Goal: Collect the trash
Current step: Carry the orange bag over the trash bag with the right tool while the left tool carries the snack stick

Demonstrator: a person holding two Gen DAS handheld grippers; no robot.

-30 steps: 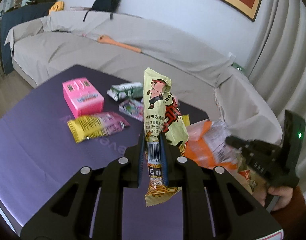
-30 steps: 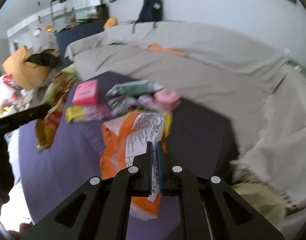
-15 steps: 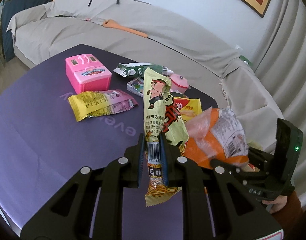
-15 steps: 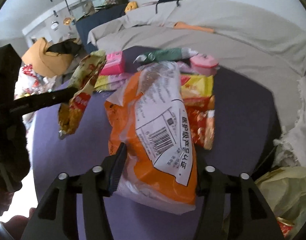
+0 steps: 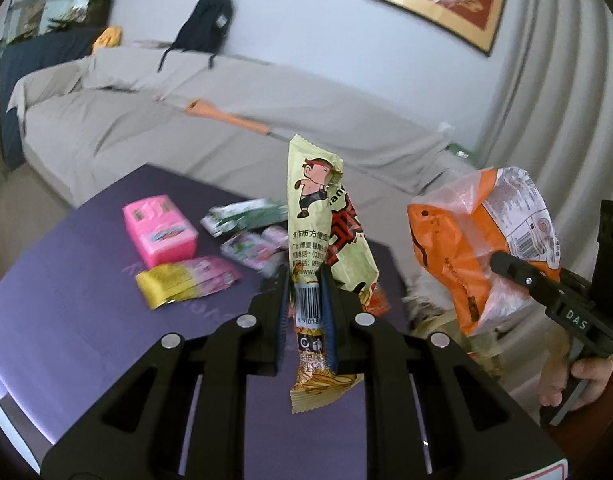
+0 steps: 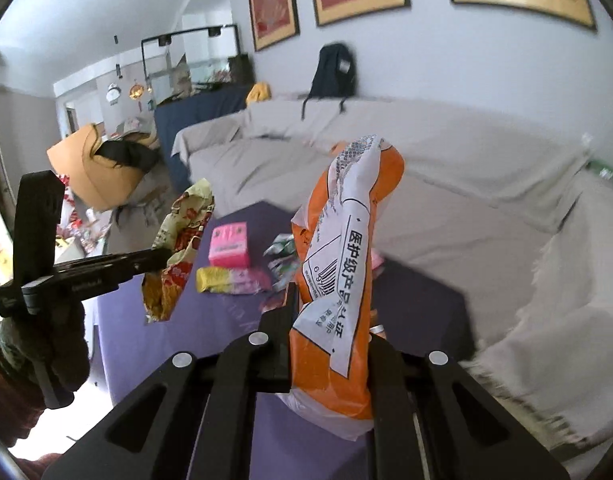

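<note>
My left gripper (image 5: 306, 300) is shut on a pale yellow snack wrapper (image 5: 318, 216) with a cartoon figure and holds it upright above the purple table (image 5: 66, 320). My right gripper (image 6: 330, 312) is shut on an orange and white plastic bag (image 6: 342, 264) and holds it upright in the air. The bag also shows at the right of the left wrist view (image 5: 478, 240). The wrapper also shows at the left of the right wrist view (image 6: 178, 248). On the table lie a yellow and pink packet (image 5: 186, 280), a green wrapper (image 5: 242, 220) and a small colourful packet (image 5: 250, 246).
A pink box (image 5: 158, 232) stands on the table's far left. A grey covered sofa (image 5: 186, 120) wraps around the table's back and right. An orange stick (image 5: 226, 116) lies on it, and a dark backpack (image 5: 202, 28) sits on its back.
My right gripper has lifted the orange bag up off the table and tilted it upright. My left gripper keeps its hold on the yellow wrapper and has tilted upward.
</note>
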